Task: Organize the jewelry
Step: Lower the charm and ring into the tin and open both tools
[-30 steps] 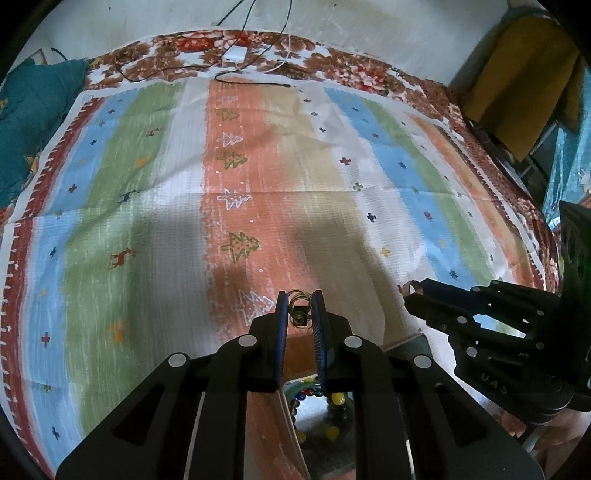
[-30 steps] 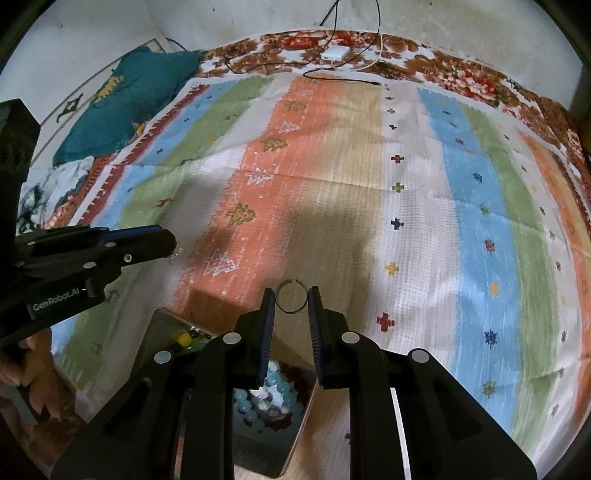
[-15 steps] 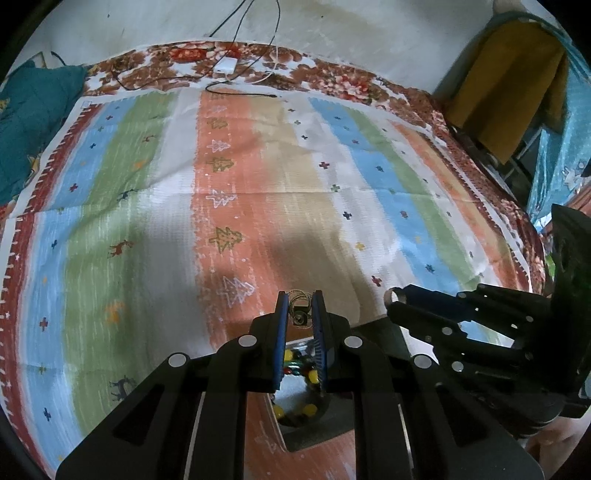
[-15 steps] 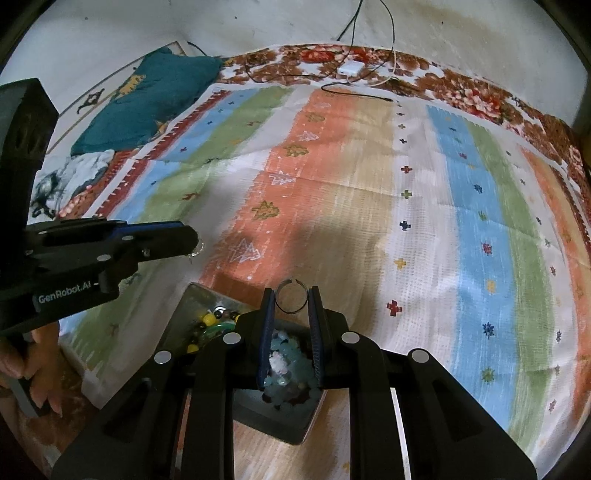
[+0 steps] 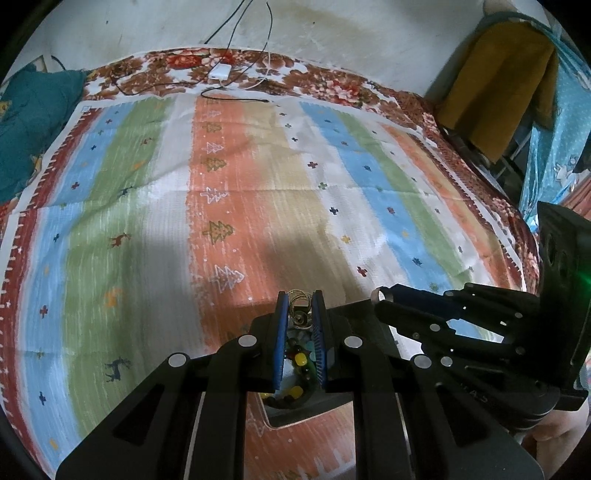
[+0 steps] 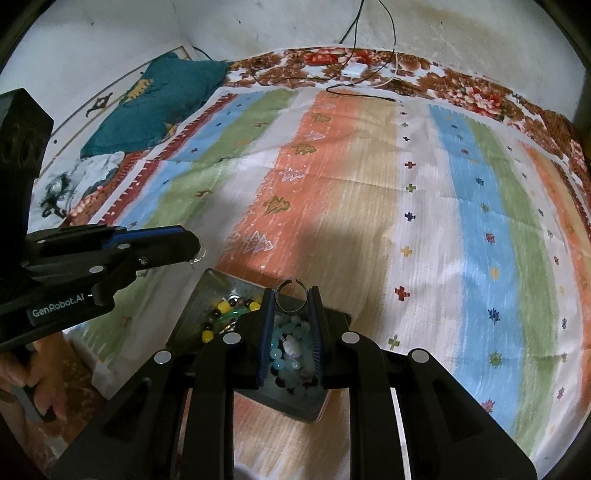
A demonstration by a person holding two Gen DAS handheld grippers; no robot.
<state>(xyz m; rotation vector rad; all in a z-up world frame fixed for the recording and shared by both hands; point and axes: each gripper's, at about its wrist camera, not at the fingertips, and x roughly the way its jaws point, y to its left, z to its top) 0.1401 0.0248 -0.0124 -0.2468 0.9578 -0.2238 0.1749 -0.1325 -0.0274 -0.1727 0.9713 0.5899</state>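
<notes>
Both pieces over the tray, drop pending.
Left gripper (image 5: 300,308) fingers clench an earring (image 5: 298,302), right gripper (image 6: 291,301) fingers grasp a ring (image 6: 291,295); the tray (image 6: 214,284) already carries bead bracelets (image 6: 291,350).

This is a home, most likely a bedroom. A bed (image 6: 369,206) fills the view, spread with a striped cloth in orange, blue, green and white, printed with little trees and crosses, over a floral sheet (image 5: 332,86). At the bed's far edge a white charger (image 6: 355,69) lies with cables running up a stained plaster wall (image 5: 332,33). Beside the bed's left corner sits a teal pillow (image 6: 159,103); off its right side, mustard clothing (image 5: 498,88) hangs.
</notes>
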